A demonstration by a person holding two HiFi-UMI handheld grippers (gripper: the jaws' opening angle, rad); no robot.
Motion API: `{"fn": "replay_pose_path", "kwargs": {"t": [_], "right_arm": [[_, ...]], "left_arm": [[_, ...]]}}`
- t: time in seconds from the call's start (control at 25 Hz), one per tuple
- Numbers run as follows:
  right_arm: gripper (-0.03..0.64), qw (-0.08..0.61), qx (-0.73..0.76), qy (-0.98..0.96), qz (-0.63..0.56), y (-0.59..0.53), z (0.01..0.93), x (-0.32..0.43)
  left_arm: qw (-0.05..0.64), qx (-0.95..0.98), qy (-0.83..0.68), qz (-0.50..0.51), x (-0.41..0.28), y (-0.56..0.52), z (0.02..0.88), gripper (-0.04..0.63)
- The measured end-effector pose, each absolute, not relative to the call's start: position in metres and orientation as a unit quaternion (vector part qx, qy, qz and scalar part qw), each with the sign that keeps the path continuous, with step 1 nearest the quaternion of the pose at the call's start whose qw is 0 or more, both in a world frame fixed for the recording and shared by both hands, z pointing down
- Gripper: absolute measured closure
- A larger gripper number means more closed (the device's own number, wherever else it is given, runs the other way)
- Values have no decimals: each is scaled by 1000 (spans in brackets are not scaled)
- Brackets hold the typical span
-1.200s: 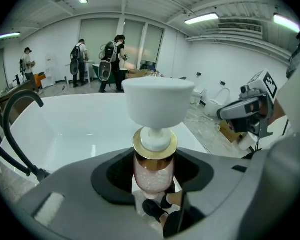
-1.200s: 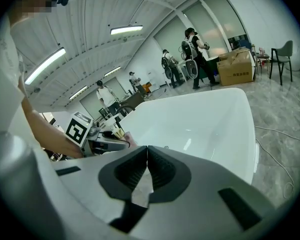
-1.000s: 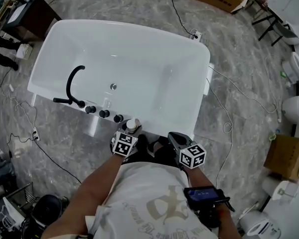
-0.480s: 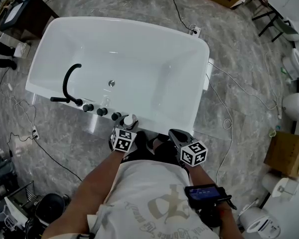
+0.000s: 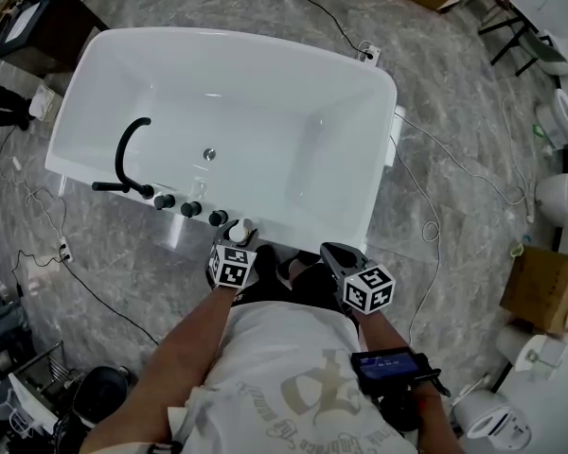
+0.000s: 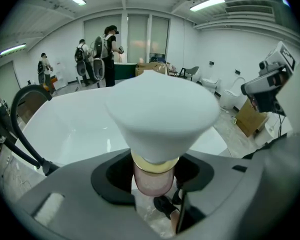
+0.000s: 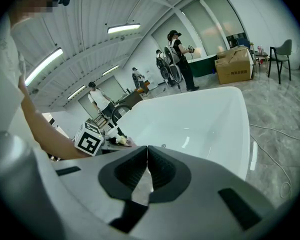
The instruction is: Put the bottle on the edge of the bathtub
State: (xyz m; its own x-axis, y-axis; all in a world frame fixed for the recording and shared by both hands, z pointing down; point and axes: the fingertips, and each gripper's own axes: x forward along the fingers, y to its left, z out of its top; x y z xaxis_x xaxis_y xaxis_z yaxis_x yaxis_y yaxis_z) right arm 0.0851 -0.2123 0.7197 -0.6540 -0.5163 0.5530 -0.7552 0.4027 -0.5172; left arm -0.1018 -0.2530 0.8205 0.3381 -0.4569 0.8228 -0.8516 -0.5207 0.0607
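Observation:
My left gripper (image 5: 240, 244) is shut on a bottle (image 5: 243, 231) with a wide white flared cap, a gold ring and a pinkish body. In the left gripper view the bottle (image 6: 159, 119) stands upright between the jaws of the left gripper (image 6: 152, 179) and fills the middle. It is held over the near rim of the white bathtub (image 5: 383, 130), just right of the black knobs (image 5: 191, 209). Whether it touches the rim I cannot tell. My right gripper (image 5: 335, 254) hangs beside it to the right, shut and empty (image 7: 146, 166).
A black curved faucet (image 5: 128, 154) rises from the tub's near-left rim. Cables (image 5: 426, 239) trail over the marble floor. Cardboard boxes (image 5: 547, 296) and toilets (image 5: 560, 201) stand at the right. People (image 6: 106, 54) stand beyond the tub.
The head view has drifted a little, so the tub sits slightly higher in frame. Both grippers keep about the same place by the near rim, the left still closed on the bottle.

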Motion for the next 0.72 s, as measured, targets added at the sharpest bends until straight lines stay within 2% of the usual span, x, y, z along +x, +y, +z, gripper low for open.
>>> {"fn": "replay_pose_path", "kwargs": {"t": [0.52,0.72], "right_arm": [[611,161,376,-826,388,-207,721,81],[611,164,374,-827,386,-206,720,82]], "left_arm": [[251,791,-414,374,-93,-248,820,376],[274,783,-427,361,-89,-244,824,371]]}}
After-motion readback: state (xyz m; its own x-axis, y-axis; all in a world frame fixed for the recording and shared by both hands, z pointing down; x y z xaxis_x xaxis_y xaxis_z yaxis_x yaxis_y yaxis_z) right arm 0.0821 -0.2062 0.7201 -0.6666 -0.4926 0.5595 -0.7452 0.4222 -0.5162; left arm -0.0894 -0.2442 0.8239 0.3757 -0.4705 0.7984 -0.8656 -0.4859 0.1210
